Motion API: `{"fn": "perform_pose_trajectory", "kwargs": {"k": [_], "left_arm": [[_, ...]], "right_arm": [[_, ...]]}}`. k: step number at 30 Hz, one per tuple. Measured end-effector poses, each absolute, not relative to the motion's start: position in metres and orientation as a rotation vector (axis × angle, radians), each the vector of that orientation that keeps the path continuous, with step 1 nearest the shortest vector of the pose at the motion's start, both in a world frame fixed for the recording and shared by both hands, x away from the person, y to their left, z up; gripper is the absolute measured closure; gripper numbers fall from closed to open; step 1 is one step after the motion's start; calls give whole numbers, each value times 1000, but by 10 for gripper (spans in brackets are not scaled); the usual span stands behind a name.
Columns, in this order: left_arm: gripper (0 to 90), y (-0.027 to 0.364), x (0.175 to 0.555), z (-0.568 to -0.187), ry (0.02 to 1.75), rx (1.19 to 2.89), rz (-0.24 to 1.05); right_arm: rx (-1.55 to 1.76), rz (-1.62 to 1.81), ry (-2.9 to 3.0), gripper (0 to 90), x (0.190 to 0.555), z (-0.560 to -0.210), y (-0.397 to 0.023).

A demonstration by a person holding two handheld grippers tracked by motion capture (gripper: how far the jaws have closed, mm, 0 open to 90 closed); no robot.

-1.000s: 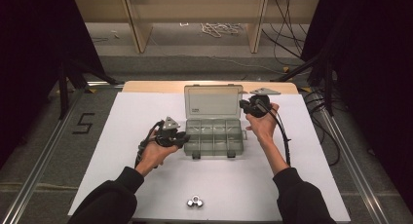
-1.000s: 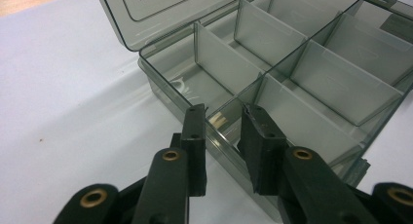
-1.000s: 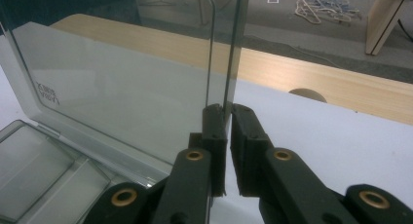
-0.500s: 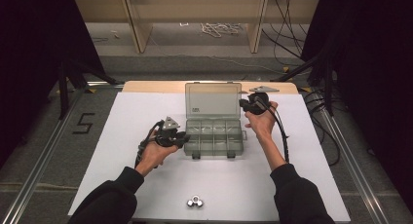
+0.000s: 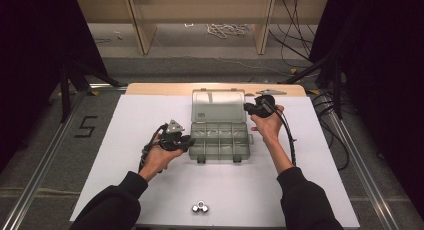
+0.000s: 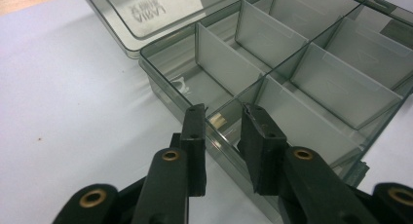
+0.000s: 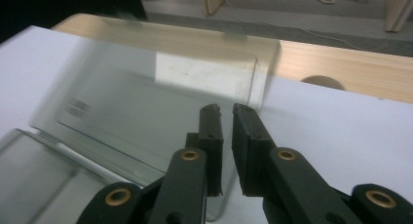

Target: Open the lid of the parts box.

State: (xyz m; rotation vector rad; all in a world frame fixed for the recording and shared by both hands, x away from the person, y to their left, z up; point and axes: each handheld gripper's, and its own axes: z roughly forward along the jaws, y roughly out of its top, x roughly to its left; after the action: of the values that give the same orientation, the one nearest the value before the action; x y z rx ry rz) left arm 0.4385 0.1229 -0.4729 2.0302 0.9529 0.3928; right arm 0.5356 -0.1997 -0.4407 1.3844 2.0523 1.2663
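Now I see the clear organizer box [image 5: 219, 139] lying at the middle of the white bench [image 5: 125, 140], with its lid [image 5: 218, 106] swung open toward 12 o'clock behind the tray. My left hand-held gripper [image 5: 186, 142] is at 9 o'clock of the tray, right at its left wall. In the left gripper view, this left hand-held gripper [image 6: 225, 118] has its jaws on both sides of the near wall of the box [image 6: 302, 78], one jaw outside and one over the corner compartment; they look closed on the wall, though I cannot tell how firmly the pads press. My right hand-held gripper [image 5: 248, 108] is at 3 o'clock of the lid, at its right edge. In the right gripper view, the right hand-held gripper [image 7: 225, 111] has a narrow gap between the jaws, and they have just been opening a little; the edge of the lid [image 7: 160, 102] runs between them, and the pads seem not to press on it. A small metal piece [image 5: 200, 207] lies at 6 o'clock of the box, well apart, near the front edge of the bench.
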Motion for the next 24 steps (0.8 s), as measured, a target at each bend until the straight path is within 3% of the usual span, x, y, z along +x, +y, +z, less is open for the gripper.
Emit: {"fn": "perform_pose_trajectory", "kwargs": {"k": [6,12,17,24], "left_arm": [[714,123,438,-473,957,2029,389],[701,123,438,-472,965,2025,374],[619,131,437,-466,967,1985,380],[495,144,427,-449,959,1904,384]], "right_arm": [[1318,1325,2091,793,527,-431,-190],[1223,1358,2098,681,512,-416,-180],[1135,1359,2109,534,492,-402,-173],[1066,1366,2141,435,463,-390,-170]]}}
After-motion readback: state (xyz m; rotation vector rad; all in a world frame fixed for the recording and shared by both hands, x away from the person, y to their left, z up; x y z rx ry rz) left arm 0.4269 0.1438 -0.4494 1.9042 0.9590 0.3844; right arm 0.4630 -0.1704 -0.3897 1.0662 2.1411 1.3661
